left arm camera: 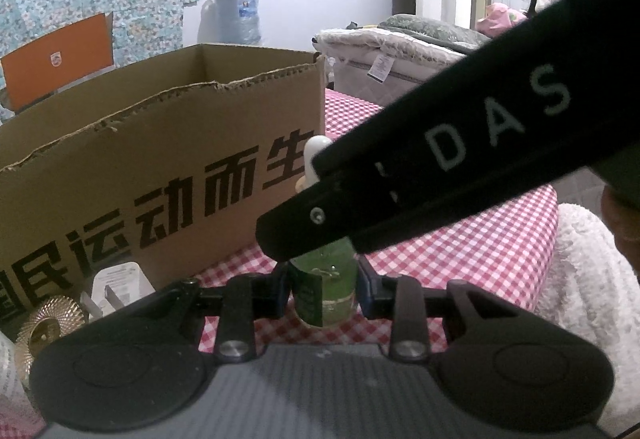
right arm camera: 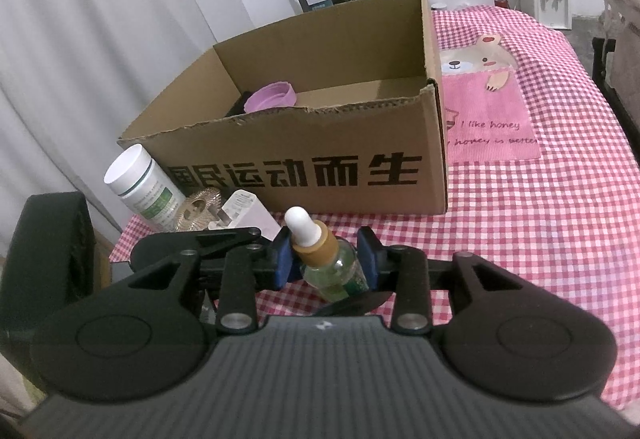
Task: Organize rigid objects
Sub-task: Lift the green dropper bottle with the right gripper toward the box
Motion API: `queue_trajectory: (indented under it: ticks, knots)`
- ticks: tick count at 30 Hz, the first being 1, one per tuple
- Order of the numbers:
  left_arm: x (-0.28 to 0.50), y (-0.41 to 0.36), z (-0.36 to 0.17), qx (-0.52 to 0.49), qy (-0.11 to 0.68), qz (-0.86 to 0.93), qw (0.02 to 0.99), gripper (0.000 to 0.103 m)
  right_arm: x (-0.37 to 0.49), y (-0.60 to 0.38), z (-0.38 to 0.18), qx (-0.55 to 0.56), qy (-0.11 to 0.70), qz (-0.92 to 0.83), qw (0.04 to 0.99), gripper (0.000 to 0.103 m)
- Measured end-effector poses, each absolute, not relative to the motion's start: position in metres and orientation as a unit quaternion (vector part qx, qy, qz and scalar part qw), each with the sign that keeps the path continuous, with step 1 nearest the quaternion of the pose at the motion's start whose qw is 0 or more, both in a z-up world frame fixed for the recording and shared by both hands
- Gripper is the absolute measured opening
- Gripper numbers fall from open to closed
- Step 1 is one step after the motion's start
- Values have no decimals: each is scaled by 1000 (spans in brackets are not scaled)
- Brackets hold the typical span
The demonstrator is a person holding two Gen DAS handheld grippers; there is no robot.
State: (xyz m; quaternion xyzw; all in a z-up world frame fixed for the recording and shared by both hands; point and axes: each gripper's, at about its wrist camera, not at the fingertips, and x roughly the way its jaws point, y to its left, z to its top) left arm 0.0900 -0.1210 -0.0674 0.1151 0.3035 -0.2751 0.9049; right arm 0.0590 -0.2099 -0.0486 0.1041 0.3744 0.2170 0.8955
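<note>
A green glass dropper bottle [right arm camera: 332, 271] with a white bulb and tan collar stands on the checked tablecloth in front of the open cardboard box [right arm camera: 320, 175]. My right gripper [right arm camera: 328, 259] has its blue pads on both sides of the bottle's shoulder. In the left wrist view the same bottle [left arm camera: 324, 291] sits between the left gripper's [left arm camera: 322, 291] pads, low on its body. The right gripper's black body [left arm camera: 440, 163] crosses above it there. A purple lid [right arm camera: 270, 99] lies inside the box.
Left of the bottle stand a white pill jar [right arm camera: 140, 187], a gold ribbed ornament [right arm camera: 198, 209] and a white charger plug [right arm camera: 244, 211]. A pink bear mat [right arm camera: 488, 107] lies right of the box. The tablecloth [right arm camera: 540, 219] extends to the right.
</note>
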Motion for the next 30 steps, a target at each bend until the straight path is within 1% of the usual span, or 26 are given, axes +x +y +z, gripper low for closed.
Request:
queue_trajectory:
  ticks: [11, 19, 25, 30]
  knots:
    - [84, -123, -65, 121, 300, -275, 905, 33, 56, -210, -45, 93, 369, 212, 900, 30]
    - [76, -120, -54, 122, 286, -274, 910, 33, 46, -209, -33, 85, 355, 213, 906, 29]
    - [67, -118, -35, 120, 267, -267, 918, 33, 33, -206, -14, 76, 333, 216, 915, 29]
    - [63, -113, 2, 128, 237, -251, 930, 33, 23, -199, 21, 60, 293, 232, 925, 28]
